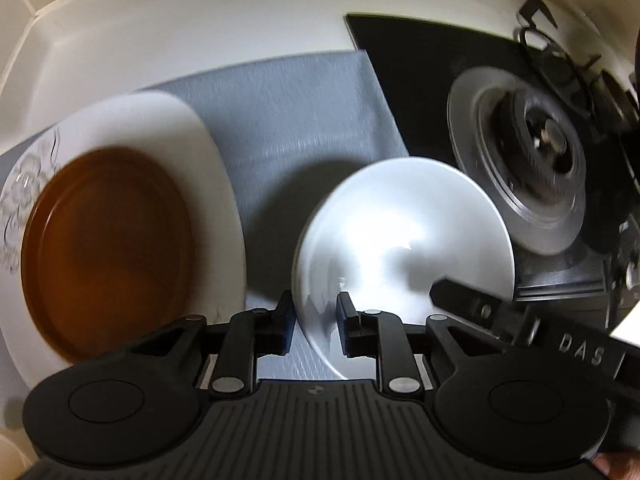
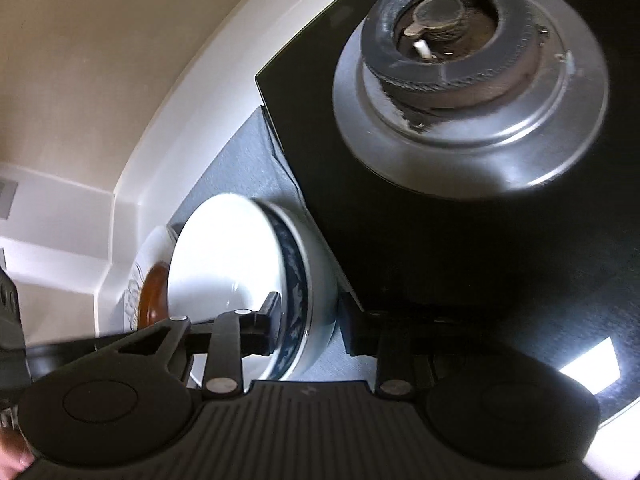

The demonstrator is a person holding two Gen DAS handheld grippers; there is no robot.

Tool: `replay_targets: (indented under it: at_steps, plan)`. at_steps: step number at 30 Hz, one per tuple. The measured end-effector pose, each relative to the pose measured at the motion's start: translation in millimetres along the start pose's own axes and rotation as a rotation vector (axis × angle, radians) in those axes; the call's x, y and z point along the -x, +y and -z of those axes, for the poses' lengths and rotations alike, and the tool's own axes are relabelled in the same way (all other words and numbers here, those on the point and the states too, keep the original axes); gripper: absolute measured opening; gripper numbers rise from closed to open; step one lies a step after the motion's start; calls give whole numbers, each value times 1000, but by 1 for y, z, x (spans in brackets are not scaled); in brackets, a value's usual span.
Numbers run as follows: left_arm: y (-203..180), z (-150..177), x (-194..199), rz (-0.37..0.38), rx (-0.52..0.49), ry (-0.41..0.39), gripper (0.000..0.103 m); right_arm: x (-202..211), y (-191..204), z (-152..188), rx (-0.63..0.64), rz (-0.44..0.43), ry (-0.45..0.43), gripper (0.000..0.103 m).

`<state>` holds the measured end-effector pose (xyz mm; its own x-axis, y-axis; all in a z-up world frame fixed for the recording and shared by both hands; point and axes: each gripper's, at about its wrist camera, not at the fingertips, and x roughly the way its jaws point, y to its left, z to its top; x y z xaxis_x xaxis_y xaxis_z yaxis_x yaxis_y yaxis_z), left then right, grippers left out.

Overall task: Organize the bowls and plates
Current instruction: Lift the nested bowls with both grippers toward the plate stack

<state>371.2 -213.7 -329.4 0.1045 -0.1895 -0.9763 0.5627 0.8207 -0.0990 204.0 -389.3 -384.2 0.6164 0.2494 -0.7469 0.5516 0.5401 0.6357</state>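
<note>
Left wrist view shows the bowl from the inside: a white, shiny hollow, tilted, with its rim caught between the two fingers of the left gripper. One finger is outside the wall and one inside, so this gripper is clamped on the rim. In the right wrist view the same bowl shows a blue pattern around its outer side, and the right gripper holds the opposite part of the rim in the same manner, one finger inside and one outside. Both tools therefore grasp one bowl together, although the frames are blurred and I cannot say for sure how firm each contact is.

The bowl is above the grey mat, and I judge that it is lifted off it, because a dark shadow lies under it. To its left, well apart on the same mat, rests the white plate with a brown plate on top. This is the relation that matters: the stack lies on the left gripper's side, so the bowl has to travel to the left and be made level before it is put down there.

To the right is the black stove top with its gas burner, and behind all is the white counter edge.
</note>
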Motion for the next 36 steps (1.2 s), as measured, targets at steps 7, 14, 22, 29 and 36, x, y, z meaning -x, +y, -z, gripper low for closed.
replay_targets:
  at_steps: [7, 14, 22, 29, 36]
  plan:
    - [-6, 7, 0, -36, -11, -61, 29, -11, 4, -3, 11, -7, -22, 39]
    - [1, 11, 9, 6, 37, -33, 25, -1, 6, 6, 68, 5, -14, 32]
    - [5, 34, 54, 39, 30, -104, 25, 32, 49, 13, 161, 29, -53, 32]
    - [49, 55, 102, 18, 114, -175, 25, 38, 100, 30, 241, -41, -27, 32]
    - [115, 87, 151, -43, 263, -207, 25, 21, 169, 56, 336, -141, 55, 32]
